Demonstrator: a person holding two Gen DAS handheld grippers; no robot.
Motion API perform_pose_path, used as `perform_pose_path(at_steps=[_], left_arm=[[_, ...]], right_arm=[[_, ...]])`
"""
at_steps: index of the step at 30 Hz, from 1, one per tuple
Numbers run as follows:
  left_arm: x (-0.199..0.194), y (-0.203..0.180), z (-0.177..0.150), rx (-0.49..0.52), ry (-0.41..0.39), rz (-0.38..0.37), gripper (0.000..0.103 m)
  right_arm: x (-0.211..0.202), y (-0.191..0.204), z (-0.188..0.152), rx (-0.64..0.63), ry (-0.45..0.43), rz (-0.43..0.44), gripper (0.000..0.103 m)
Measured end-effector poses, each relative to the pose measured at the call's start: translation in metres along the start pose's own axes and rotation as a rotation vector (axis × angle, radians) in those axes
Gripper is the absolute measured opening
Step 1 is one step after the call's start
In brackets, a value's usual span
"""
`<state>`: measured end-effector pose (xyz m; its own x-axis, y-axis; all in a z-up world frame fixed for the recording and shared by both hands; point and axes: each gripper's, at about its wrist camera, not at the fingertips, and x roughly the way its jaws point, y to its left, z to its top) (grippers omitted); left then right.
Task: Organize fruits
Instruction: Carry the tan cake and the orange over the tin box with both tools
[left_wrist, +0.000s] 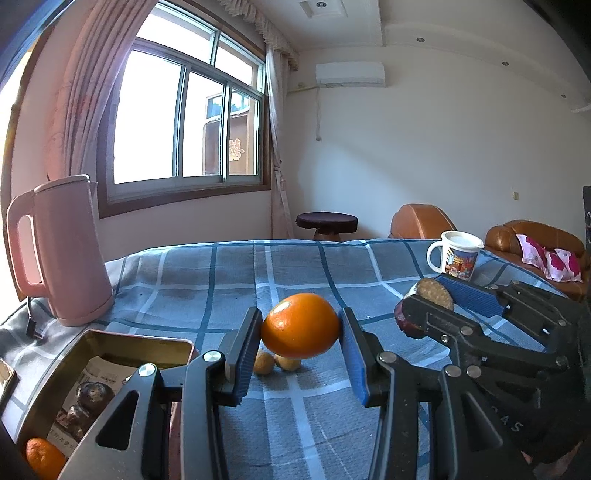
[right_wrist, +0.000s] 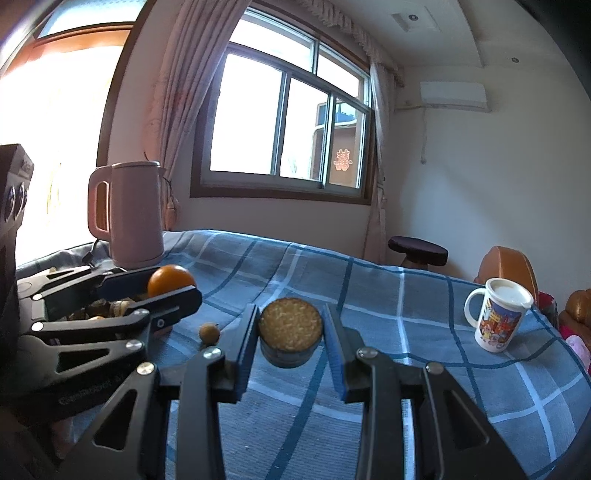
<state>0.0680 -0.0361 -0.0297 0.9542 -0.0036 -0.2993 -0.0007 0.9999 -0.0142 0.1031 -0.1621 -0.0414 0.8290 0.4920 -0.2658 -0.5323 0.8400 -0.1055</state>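
My left gripper (left_wrist: 301, 320) is shut on an orange (left_wrist: 301, 326) and holds it a little above the blue checked tablecloth (left_wrist: 207, 280). Two small tan fruits (left_wrist: 275, 362) lie on the cloth just under it. My right gripper (right_wrist: 290, 314) is shut on a round dark fruit (right_wrist: 290, 326) with a flat tan face. In the left wrist view that gripper (left_wrist: 443, 301) and its fruit (left_wrist: 435, 293) hang to the right of the orange. In the right wrist view the left gripper (right_wrist: 179, 285) with the orange (right_wrist: 170, 279) is at the left, and one small tan fruit (right_wrist: 209, 332) lies below it.
An open metal tin (left_wrist: 110, 341) at the near left holds another orange (left_wrist: 43, 458) and dark wrapped items. A pink kettle (left_wrist: 70, 251) stands at the back left with its cord on the cloth. A printed mug (right_wrist: 496, 319) stands at the right near the table edge.
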Motion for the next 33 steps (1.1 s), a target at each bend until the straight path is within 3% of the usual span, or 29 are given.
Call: perform_pose_path(at_steps=[33], left_arm=[[-0.034,0.057,-0.011,-0.079,-0.001,0.084,0.044]], right_arm=[[0.011,0.054,0.011,-0.046,0.019,0.113,0.037]])
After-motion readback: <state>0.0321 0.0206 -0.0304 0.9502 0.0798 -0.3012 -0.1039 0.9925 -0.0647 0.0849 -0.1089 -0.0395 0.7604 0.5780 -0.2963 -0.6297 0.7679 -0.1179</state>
